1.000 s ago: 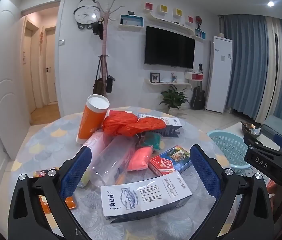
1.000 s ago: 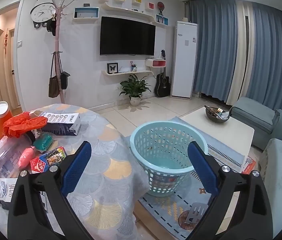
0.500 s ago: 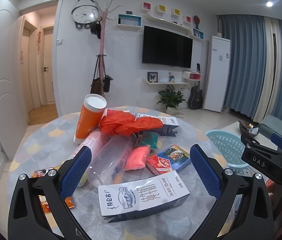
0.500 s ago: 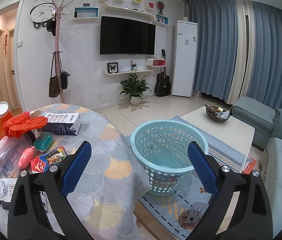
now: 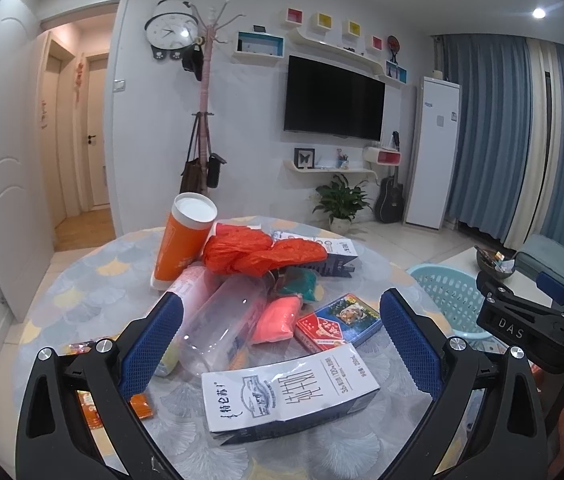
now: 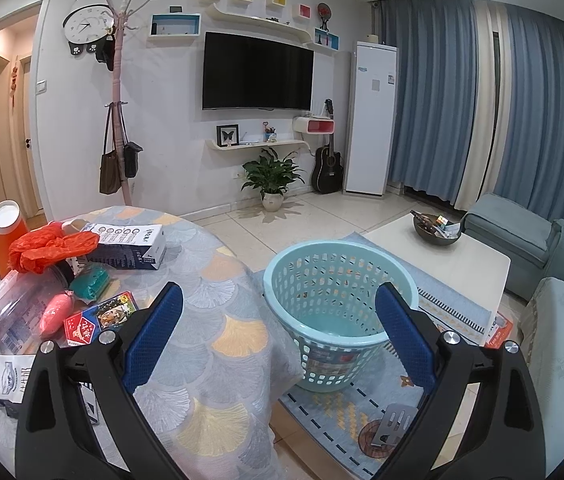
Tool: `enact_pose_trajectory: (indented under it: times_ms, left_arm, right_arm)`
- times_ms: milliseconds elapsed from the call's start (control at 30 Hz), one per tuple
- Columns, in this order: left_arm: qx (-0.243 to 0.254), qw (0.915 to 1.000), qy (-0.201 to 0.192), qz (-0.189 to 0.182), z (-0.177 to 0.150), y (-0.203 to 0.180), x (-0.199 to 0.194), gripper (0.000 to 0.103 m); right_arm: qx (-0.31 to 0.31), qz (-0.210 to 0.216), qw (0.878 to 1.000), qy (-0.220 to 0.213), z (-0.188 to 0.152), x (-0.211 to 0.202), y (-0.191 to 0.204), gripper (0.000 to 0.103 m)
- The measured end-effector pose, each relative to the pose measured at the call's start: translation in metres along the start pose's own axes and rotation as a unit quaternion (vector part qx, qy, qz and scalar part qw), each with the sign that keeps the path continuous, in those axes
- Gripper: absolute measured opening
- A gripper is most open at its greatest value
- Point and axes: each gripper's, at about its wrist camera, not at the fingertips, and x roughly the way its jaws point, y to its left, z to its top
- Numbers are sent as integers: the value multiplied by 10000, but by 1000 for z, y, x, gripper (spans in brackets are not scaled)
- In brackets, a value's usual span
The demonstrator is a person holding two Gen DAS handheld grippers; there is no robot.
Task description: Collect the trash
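Trash lies on a round table [image 5: 82, 300]: a white milk carton [image 5: 288, 394], a clear plastic bottle [image 5: 228, 324], a red-blue card box [image 5: 340, 322], a pink lump [image 5: 278, 318], a green lump [image 5: 302, 282], an orange plastic bag [image 5: 258, 254], an orange cup [image 5: 184, 240] and a dark box [image 5: 336, 256]. My left gripper [image 5: 280, 344] is open above the carton, touching nothing. My right gripper [image 6: 278, 336] is open and empty over the table's right edge, facing a light blue basket [image 6: 338, 312] on the floor.
An orange snack wrapper [image 5: 90, 404] lies at the table's near left. The right gripper's body [image 5: 522, 320] shows at the right of the left wrist view. A white coffee table [image 6: 442, 256] and blue sofa [image 6: 562, 320] stand beyond the basket.
The left gripper has eased slightly nearer and lower over the milk carton. The right gripper has barely moved. Both stay open.
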Motion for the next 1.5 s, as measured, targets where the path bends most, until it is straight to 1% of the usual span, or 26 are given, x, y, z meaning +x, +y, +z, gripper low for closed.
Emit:
enact_pose_trajectory:
  times_ms: [200,300,367,400,433,467,533,600,667,700,767,833,867,900,933,967,1000,1100,1133,1200,1267,1367,1400,1433,1500]
  left_arm:
    - [-87,10000,-20,16,2,12,-3,96]
    - [-116,9999,-16,83,4,22,-5,96]
    - [-137,9998,-19,119,7,30,-6,96]
    - [-162,9998,-25,146,10,35,-7,96]
    - [-185,9997,-19,181,13,41,-7,96]
    - [-203,9995,-8,231,17,46,-6,96]
    - [-200,9989,78,412,29,60,0,96]
    - [-247,9982,263,472,41,74,9,96]
    - [-293,9969,563,463,53,85,22,96]
    - [-347,9958,758,380,62,95,31,96]
    - [-458,9947,896,218,77,108,46,96]
    - [-474,9940,964,216,86,116,62,96]
    - [-492,9937,981,221,89,118,68,95]
    - [-511,9929,1067,140,93,120,79,95]
    - [-525,9917,1175,42,95,120,89,95]
    - [-526,9895,1340,-103,97,121,104,95]
    - [-516,9886,1408,-123,98,120,114,95]
    - [-296,9864,1619,6,95,115,142,95]
    - [-248,9857,1667,56,95,114,149,95]
    - [-177,9837,1791,73,92,113,163,94]
    - [-146,9810,1932,89,88,113,174,91]
    - [-59,9783,2063,158,83,112,184,86]
    - [-38,9779,2083,184,82,112,186,81]
    - [-39,9775,2103,178,82,113,188,73]
    - [-70,9773,2113,111,81,118,190,66]
  right_arm:
    - [-60,84,9999,8,0,-1,5,86]
    - [-113,148,9998,26,0,-1,5,80]
    - [-167,249,9995,67,2,0,8,70]
    - [-196,296,9993,85,2,1,11,66]
    - [-232,349,9991,108,2,1,13,60]
    - [-272,417,9987,139,3,2,16,53]
    - [-367,581,9974,200,5,3,24,45]
    - [-390,766,9960,251,9,4,30,45]
    - [-412,1021,9935,283,18,4,39,45]
    - [-418,1095,9927,284,23,6,43,45]
    - [-462,1377,9889,316,36,11,54,45]
    - [-475,1563,9858,396,46,20,62,45]
    - [-527,1725,9822,529,54,31,69,48]
    - [-574,1785,9803,626,58,38,74,50]
    - [-652,1869,9773,760,64,49,80,54]
    - [-694,1939,9750,837,66,55,85,55]
    - [-710,2005,9727,929,68,60,90,56]
    - [-742,2297,9636,1152,73,71,100,60]
    - [-779,2386,9610,1164,73,71,106,62]
    - [-820,2447,9596,1125,73,70,113,64]
    - [-800,2534,9570,1163,75,72,118,65]
    - [-765,2728,9499,1318,80,80,125,65]
    - [-767,2796,9475,1350,81,82,128,65]
    - [-786,2835,9460,1360,82,82,132,66]
    - [-834,2872,9443,1377,83,84,138,66]
